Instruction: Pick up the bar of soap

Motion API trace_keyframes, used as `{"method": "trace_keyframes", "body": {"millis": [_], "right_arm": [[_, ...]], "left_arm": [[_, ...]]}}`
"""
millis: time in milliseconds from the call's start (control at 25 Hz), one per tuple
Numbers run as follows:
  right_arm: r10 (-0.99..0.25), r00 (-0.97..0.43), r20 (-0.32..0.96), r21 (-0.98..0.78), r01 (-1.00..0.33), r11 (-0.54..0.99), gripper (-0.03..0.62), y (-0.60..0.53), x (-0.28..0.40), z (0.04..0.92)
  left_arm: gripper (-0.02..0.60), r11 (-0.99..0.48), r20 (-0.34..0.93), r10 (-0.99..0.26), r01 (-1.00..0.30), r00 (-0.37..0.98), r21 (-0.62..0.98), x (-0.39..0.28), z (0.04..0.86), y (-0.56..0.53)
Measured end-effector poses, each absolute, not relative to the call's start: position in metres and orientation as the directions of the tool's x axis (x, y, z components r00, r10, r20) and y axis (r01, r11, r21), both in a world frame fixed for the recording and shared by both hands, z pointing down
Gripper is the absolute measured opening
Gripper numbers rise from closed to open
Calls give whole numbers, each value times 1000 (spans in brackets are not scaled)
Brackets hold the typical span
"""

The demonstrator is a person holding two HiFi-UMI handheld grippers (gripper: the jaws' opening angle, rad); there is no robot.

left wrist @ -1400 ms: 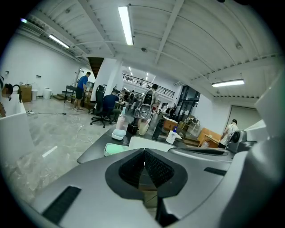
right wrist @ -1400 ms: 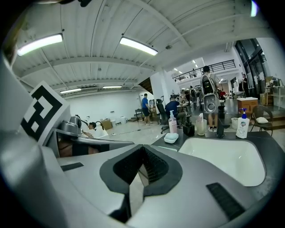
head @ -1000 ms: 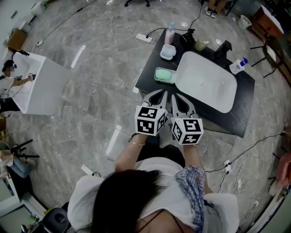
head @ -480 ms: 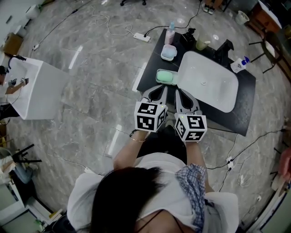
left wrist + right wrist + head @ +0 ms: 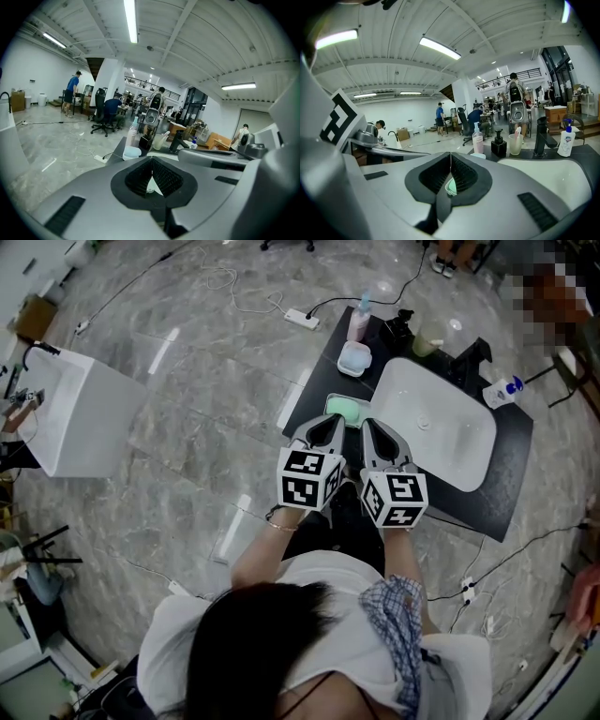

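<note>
Holding both tools side by side, empty: left gripper [image 5: 334, 424] jaws pressed together, right gripper [image 5: 368, 426] jaws likewise. Green bar of soap [image 5: 348, 409] lies on the black counter [image 5: 487, 486] just ahead of both tips, untouched. White basin [image 5: 433, 424] ahead-right of the right tool; pink bottle [image 5: 359, 322] farthest.

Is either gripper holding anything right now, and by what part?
Nothing held: left gripper and right gripper are both shut, empty; the green soap dish lies ahead.

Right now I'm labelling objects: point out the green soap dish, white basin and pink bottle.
green soap dish [image 5: 347, 409]: head view, top face.
white basin [image 5: 442, 442]: head view, bare floor.
pink bottle [image 5: 358, 327]: head view, body.
</note>
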State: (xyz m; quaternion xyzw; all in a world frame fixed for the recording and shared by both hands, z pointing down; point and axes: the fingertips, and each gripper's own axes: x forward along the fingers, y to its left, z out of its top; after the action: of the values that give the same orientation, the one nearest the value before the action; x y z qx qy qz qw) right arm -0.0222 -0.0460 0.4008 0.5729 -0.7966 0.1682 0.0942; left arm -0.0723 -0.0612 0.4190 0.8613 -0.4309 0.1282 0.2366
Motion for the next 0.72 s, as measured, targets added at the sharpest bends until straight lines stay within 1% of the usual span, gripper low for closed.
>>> {"method": "trace_keyframes", "body": {"millis": [280,720], "right_arm": [[-853,-378,359,-169,-925,339,15,-85,-9,406],[-817,-446,366,-189,-895,404,16,-137,33,408]], "left_arm": [[9,-476,454,-695,-830,557,290,-58,425,-95],[9,-410,474,-729,-870,494,275,-21,427,-144]]}}
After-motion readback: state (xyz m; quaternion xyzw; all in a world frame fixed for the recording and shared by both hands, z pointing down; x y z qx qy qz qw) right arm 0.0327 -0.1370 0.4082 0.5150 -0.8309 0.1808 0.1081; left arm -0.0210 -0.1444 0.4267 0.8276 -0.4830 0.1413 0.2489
